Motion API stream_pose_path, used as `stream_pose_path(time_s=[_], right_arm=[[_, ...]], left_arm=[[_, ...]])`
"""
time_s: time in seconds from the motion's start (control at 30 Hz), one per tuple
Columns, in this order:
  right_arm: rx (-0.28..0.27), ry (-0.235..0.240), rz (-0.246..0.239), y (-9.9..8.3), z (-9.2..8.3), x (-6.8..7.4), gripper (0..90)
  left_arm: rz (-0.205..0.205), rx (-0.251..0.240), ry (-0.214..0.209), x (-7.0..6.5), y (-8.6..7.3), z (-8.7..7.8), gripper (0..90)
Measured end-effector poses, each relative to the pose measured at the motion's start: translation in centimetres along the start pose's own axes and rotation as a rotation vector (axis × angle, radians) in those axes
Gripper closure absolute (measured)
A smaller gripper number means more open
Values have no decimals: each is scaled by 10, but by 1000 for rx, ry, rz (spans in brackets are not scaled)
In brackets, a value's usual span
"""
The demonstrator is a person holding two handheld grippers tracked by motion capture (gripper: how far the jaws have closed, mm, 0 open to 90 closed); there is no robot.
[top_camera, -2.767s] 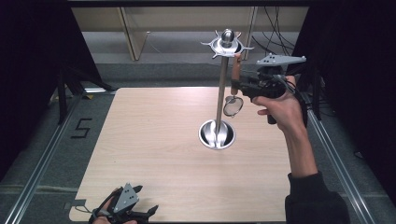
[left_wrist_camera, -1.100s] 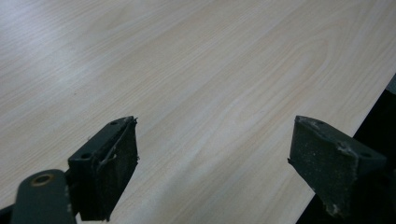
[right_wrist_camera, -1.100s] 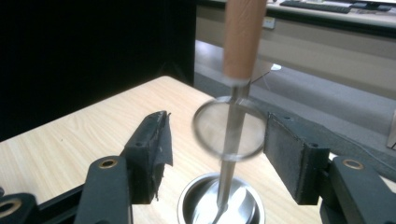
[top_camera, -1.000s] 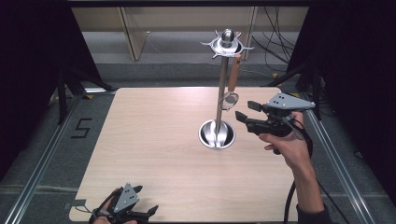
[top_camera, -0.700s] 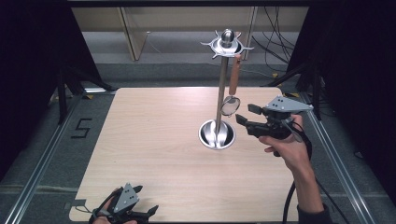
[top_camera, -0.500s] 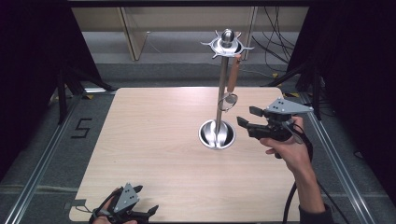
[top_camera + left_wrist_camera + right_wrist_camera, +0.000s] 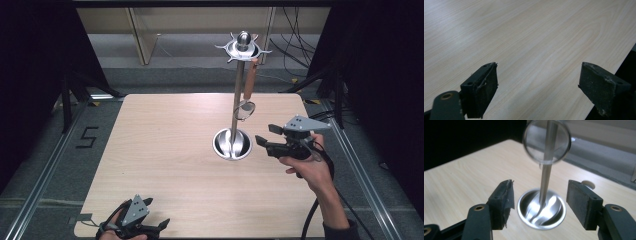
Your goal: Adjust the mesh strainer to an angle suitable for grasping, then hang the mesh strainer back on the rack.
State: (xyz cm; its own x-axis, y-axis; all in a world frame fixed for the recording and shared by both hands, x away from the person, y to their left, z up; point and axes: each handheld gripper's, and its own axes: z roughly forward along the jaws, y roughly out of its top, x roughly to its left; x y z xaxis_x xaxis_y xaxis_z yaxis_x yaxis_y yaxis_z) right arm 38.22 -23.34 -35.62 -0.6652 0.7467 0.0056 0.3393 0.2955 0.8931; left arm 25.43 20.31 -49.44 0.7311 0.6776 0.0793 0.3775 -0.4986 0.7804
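At the front edge of the table (image 7: 165,150), towards its left corner, the left gripper (image 7: 162,223) rests with its jaws spread wide and nothing between them; its own view has bare wood under both pads. Right of the table's centre stands a metal stand (image 7: 236,105), its round base (image 7: 232,144) on the wood and its pole rising to a hooked top. A small strainer (image 7: 245,108) with a wooden handle hangs from that top (just right of the pole, well above the base). The right gripper (image 7: 268,138) sits close to the right of the base, lower than the strainer, pointing at the base. Its jaws have just been opening and stand wide, holding nothing.
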Motion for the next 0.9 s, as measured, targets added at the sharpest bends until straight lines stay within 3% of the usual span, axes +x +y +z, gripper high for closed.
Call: stream_pose_path(time_s=[0.03, 0.07, 0.1, 0.13, 0.23, 0.27, 0.3, 0.33, 0.4, 0.43, 0.47, 0.53, 0.57, 0.6, 0.63, 0.8, 0.87, 0.9], right_arm=[[26, -4, 1, -7, 5, 1, 388], [41, -3, -1, -9, 6, 1, 388], [53, 5, 12, -11, 8, 2, 387], [70, 2, 11, -15, 10, 2, 386], [88, 15, -2, -20, 14, 2, 384], [91, 17, 12, -22, 16, 4, 382], [106, 21, 6, -24, 17, 4, 381], [103, 20, 13, -25, 19, 4, 380], [116, 24, -4, -27, 22, 3, 379], [124, 28, 2, -28, 22, 3, 380], [117, 26, 6, -29, 23, 5, 380], [129, 46, 12, -30, 24, 7, 380], [117, 42, 2, -30, 24, 7, 380], [121, 41, 16, -31, 24, 8, 379], [127, 48, 15, -31, 23, 8, 379], [119, 50, 10, -36, 24, 8, 376], [137, 67, 36, -38, 23, 10, 373], [130, 68, 18, -39, 24, 9, 372]], left_arm=[[1, 17, -2, -1, -1, -2, 148], [11, 1, 1, 0, -1, -2, 147], [-45, 0, 0, -4, -2, -3, 147], [-45, 0, 0, -4, -2, -3, 148], [-18, 8, 4, -2, -2, -2, 148], [-14, -10, -2, -2, -2, -1, 148], [12, 11, 2, 0, -1, -3, 148], [-49, -10, 2, -5, -3, -2, 147], [-56, -10, 3, -5, -3, -2, 147], [12, 2, 4, -1, -1, -3, 147], [-34, 1, -1, -4, -2, -2, 147], [13, 4, 2, -2, -1, -2, 148], [-23, 7, 0, -4, -2, -2, 148], [-30, 7, -3, -5, -2, -3, 148], [14, 8, -1, -2, -2, -3, 148], [9, 10, 8, -2, -2, -4, 148], [12, 6, 8, -2, -2, -4, 148], [11, 6, 8, -3, -2, -4, 148]])
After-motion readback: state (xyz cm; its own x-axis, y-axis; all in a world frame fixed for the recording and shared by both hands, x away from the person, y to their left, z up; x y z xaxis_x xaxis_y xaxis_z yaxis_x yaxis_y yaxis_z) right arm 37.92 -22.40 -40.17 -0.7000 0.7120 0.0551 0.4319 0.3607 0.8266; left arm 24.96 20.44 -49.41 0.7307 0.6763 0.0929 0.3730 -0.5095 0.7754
